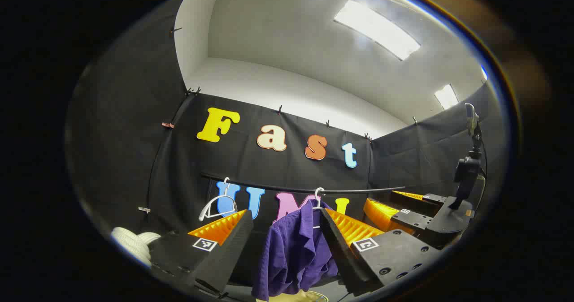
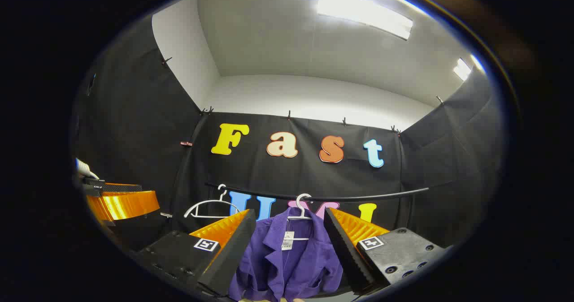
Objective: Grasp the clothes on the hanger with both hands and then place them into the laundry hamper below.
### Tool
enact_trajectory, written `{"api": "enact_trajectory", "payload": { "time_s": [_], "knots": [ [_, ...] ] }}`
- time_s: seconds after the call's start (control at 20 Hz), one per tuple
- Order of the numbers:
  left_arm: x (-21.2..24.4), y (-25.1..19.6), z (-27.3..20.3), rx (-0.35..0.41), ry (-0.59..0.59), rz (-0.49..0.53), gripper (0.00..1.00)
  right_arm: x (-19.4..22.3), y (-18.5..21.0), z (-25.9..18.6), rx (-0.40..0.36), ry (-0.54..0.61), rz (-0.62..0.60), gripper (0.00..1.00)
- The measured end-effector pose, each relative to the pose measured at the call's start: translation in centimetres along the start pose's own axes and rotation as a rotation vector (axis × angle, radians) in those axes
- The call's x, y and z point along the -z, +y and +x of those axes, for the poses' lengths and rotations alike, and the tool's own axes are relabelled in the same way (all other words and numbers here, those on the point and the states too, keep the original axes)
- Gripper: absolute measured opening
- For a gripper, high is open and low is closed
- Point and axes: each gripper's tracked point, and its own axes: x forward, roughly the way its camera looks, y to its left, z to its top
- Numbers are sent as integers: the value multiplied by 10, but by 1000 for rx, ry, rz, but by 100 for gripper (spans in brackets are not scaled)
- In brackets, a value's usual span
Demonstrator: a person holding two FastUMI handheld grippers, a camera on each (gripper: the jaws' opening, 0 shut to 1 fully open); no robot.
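Two hangers hung on the black rail [image 2: 314, 198] across the back of the booth when I looked: an empty white hanger [image 2: 210, 208] toward the left and a second white hanger [image 2: 301, 210] carrying the purple shirt [image 2: 287, 261]. In the right gripper view, my right tool [image 2: 287, 248] was aimed straight at that shirt with its fingers spread wide apart, one on each side of the garment and neither touching it; a small white tag [image 2: 287, 240] dangled below the collar. At the left edge of the same view I could see part of the other tool [image 2: 121, 203], well apart from the shirt. In the left gripper view, my left tool [image 1: 287, 243] was likewise open, its fingers framing the purple shirt [image 1: 293, 252], which drooped from its hanger [image 1: 318, 201] on the rail [image 1: 305, 190], with the bare hanger [image 1: 218, 203] farther left. The right tool [image 1: 403, 212] showed off to the right in that view. A coil of white rope-like material [image 1: 132, 243] sat at the lower left, and I could not tell what it belonged to.
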Motion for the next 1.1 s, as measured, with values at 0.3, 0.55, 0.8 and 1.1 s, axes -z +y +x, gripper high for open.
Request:
{"api": "enact_trajectory", "payload": {
  "time_s": [0.3,0.55,0.8,1.1],
  "knots": [
    [0,-8,2,11,-3,-4,94,-2,-4,-3,9,-1,1,97],
    [1,-7,2,17,2,-3,94,-1,-8,-3,17,-2,1,97],
    [3,-8,4,18,11,-8,94,5,-12,-3,24,10,-2,97],
    [7,-13,7,19,12,0,94,6,-16,-2,30,7,-2,97]
  ]
}}
